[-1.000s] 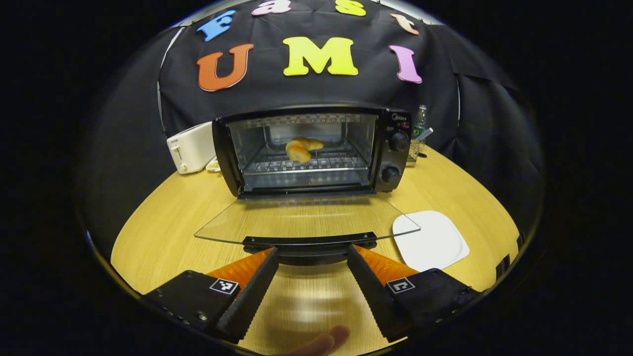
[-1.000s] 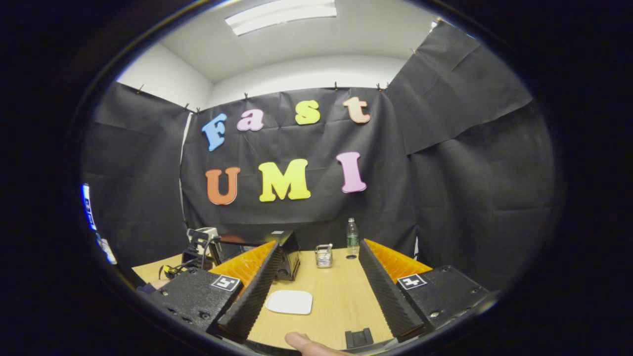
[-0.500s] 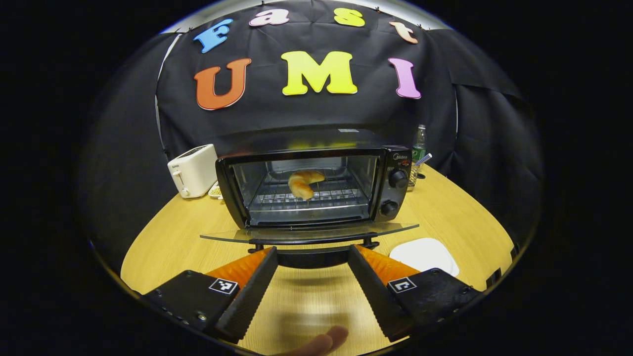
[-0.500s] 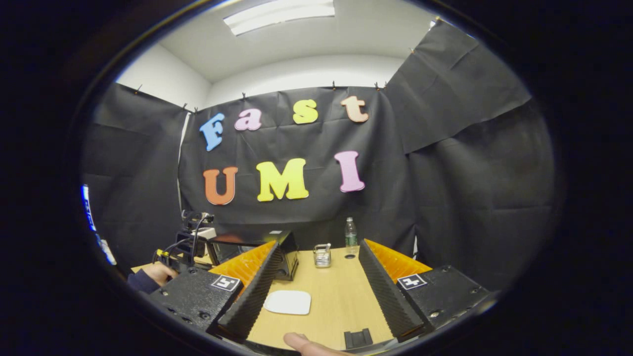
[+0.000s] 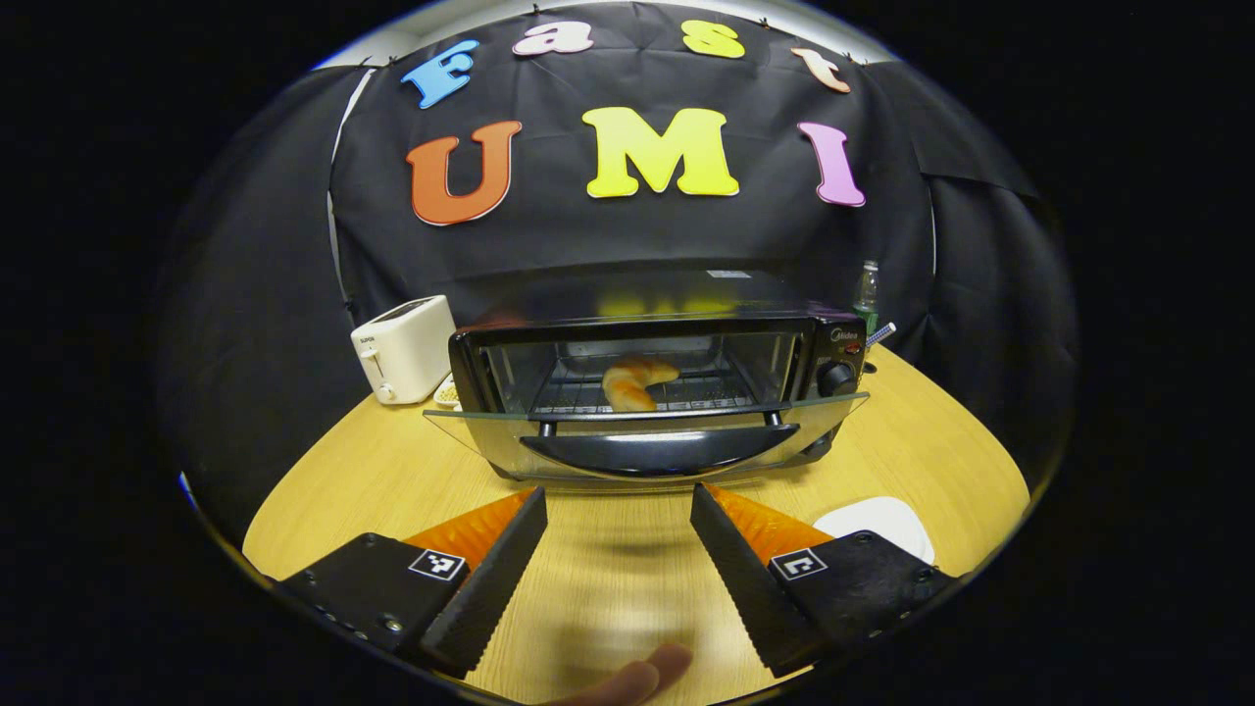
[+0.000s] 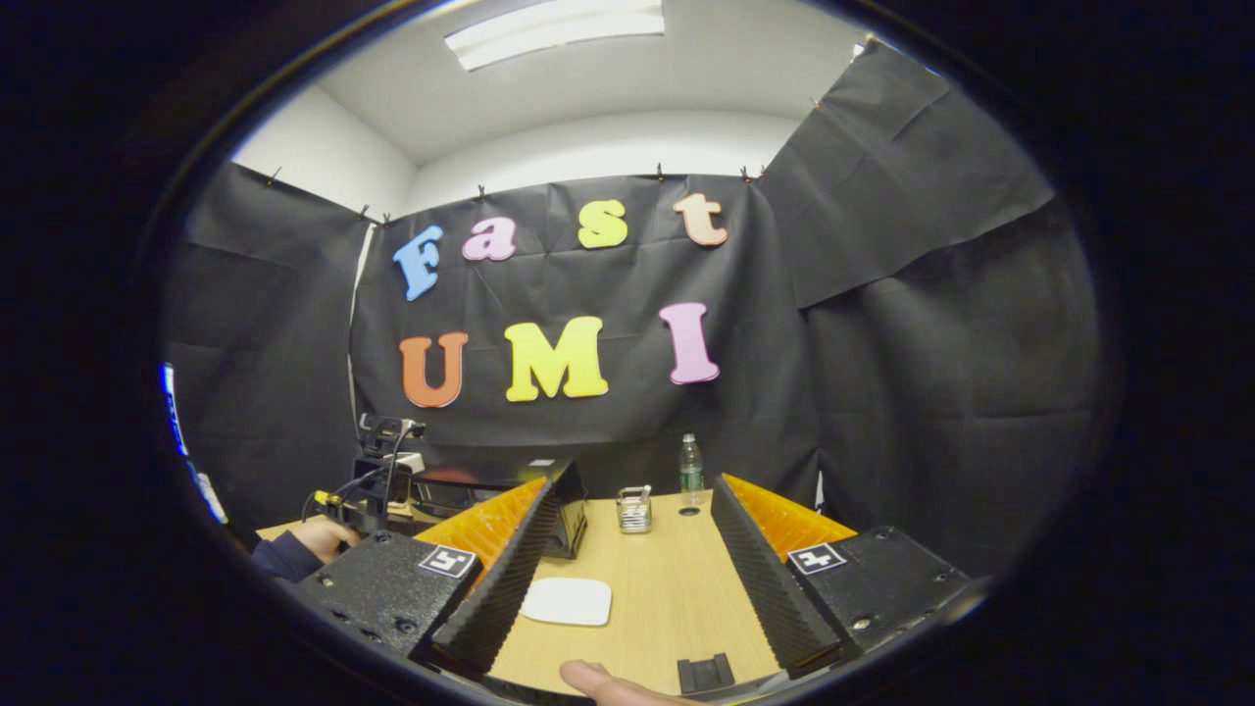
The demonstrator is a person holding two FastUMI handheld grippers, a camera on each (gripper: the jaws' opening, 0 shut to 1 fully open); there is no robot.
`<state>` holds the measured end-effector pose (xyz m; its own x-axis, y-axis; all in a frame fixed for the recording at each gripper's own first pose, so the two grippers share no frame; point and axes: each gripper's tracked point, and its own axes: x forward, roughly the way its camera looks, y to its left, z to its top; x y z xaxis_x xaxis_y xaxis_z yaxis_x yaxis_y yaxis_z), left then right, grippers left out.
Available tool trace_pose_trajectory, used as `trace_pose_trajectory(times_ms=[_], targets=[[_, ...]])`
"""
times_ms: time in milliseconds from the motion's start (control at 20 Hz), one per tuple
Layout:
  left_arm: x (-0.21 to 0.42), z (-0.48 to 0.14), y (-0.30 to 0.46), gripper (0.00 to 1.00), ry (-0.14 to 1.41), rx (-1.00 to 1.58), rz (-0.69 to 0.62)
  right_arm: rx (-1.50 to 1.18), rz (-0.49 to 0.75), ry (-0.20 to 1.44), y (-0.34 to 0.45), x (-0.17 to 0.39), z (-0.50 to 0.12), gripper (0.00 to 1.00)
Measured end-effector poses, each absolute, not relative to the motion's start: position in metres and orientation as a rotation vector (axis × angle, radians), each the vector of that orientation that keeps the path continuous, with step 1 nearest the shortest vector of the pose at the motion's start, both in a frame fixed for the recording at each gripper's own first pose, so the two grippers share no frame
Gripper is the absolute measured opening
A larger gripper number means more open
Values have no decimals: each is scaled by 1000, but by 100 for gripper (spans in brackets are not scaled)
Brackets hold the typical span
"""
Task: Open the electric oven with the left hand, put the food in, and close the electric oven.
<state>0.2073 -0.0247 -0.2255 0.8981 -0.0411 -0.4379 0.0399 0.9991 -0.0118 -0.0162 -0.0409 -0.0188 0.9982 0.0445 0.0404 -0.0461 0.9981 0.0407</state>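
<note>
A black electric oven [image 5: 647,382] sits at the middle of a round wooden table [image 5: 922,441], in front of the booth's black cloth wall. Its glass door [image 5: 647,431] is partly open, hinged at the bottom and tilted outward, with a dark curved handle [image 5: 657,453] across its front. Inside, on the wire rack, lies a golden croissant [image 5: 635,380], visible over the top edge of the door. Two control knobs [image 5: 835,378] are on the oven's right side. In the left gripper view, the left gripper [image 5: 618,510] hovers just in front of the door, its two black and orange fingers spread wide apart and holding nothing; whether they touch the handle cannot be told. A fingertip [image 5: 637,677] shows at the bottom edge. To the oven's left stands a white toaster [image 5: 404,348], and a white plate [image 5: 882,518] lies on the table near the right finger. A bottle [image 5: 866,289] stands behind the oven on the right. In the right gripper view, the right gripper [image 6: 632,549] is held above the table, fingers also wide apart and empty, with the white plate between them, a small metal rack [image 6: 634,510] and the bottle farther back, and a sleeved hand [image 6: 319,539] holding the other gripper at the left.
</note>
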Motion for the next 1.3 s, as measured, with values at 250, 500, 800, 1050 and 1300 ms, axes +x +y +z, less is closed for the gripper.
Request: trace_pose_trajectory(times_ms=[250,500,800,1050,1300], targets=[[233,-197,-13,97,389,47,12,45,38,-27,-43,-13,-23,97],[224,-157,-20,97,289,-12,-10,50,42,-35,-43,-14,-20,97],[158,-104,-26,97,168,-28,-36,39,37,-35,-45,-10,-22,97],[105,-64,-13,96,123,2,5,35,23,-54,-49,-14,-18,97],[59,-46,-29,96,75,17,-23,48,20,-39,-46,-11,-22,97]])
